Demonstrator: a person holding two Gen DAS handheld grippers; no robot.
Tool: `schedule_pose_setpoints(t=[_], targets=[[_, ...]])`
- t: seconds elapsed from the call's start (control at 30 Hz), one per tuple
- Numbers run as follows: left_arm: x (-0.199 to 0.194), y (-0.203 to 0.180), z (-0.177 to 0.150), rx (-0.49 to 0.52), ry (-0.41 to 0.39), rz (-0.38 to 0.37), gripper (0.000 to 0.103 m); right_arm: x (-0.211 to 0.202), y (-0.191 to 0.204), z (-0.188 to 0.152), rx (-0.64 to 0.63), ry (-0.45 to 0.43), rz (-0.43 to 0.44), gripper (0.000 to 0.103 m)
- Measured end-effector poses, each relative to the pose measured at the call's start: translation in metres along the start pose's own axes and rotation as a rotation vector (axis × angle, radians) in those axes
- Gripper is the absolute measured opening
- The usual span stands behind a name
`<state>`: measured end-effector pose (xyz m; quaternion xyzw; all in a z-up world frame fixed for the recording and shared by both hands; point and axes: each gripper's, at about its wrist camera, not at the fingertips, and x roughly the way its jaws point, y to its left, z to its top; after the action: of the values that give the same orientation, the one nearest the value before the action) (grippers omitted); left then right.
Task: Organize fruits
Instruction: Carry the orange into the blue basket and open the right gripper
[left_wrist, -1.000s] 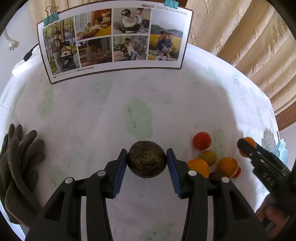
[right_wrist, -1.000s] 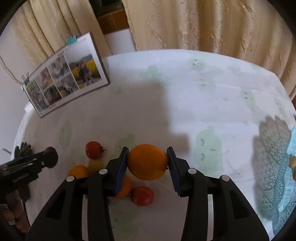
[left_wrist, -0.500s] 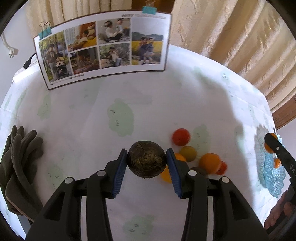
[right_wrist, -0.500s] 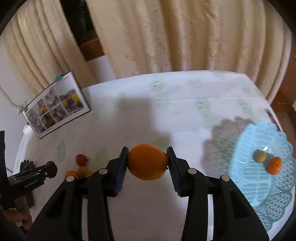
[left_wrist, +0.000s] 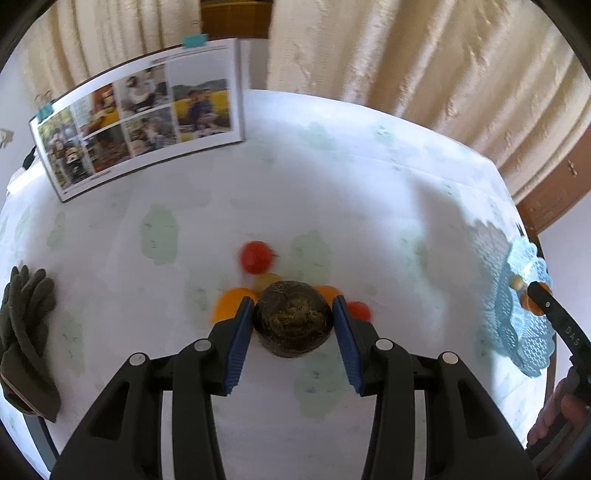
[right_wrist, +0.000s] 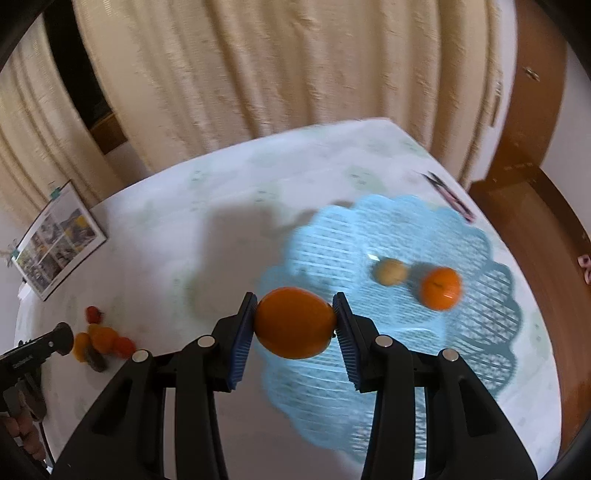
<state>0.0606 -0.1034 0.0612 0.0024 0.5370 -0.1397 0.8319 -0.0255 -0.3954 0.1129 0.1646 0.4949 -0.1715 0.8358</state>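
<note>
The right gripper has swung over the pale-blue lattice plastic tray, clamping a round orange; two fruits already there. The left gripper grips a dark brown wrinkled fruit; several remain.

Orange fruit; dark brown fruit; light-blue lattice tray; blue-padded fingers.

We see cream curtains hanging behind the white-clothed table, with brown wooden furniture just beside the curtains.
</note>
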Motion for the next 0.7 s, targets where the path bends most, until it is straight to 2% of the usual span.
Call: schedule_pose_setpoints(t=[0.4, 0.43, 0.5, 0.53, 0.7], targets=[[0.002, -0.07, -0.008, 0.089, 0.006, -0.039, 0.044, -0.006, -0.062, -0.014, 0.062, 0.02, -0.034, 0.045], [0.002, -0.076, -0.008, 0.096, 0.006, -0.042, 0.044, -0.006, -0.065, -0.014, 0.07, 0.018, -0.028, 0.047], [0.002, -0.088, -0.009, 0.111, 0.007, -0.048, 0.044, -0.01, -0.072, -0.013, 0.087, -0.001, -0.03, 0.081], [0.002, -0.092, -0.01, 0.117, 0.008, -0.051, 0.044, -0.014, -0.076, -0.013, 0.095, -0.021, -0.036, 0.086], [0.002, -0.122, -0.014, 0.158, 0.009, -0.072, 0.044, -0.026, -0.092, -0.011, 0.111, -0.057, -0.039, 0.087]])
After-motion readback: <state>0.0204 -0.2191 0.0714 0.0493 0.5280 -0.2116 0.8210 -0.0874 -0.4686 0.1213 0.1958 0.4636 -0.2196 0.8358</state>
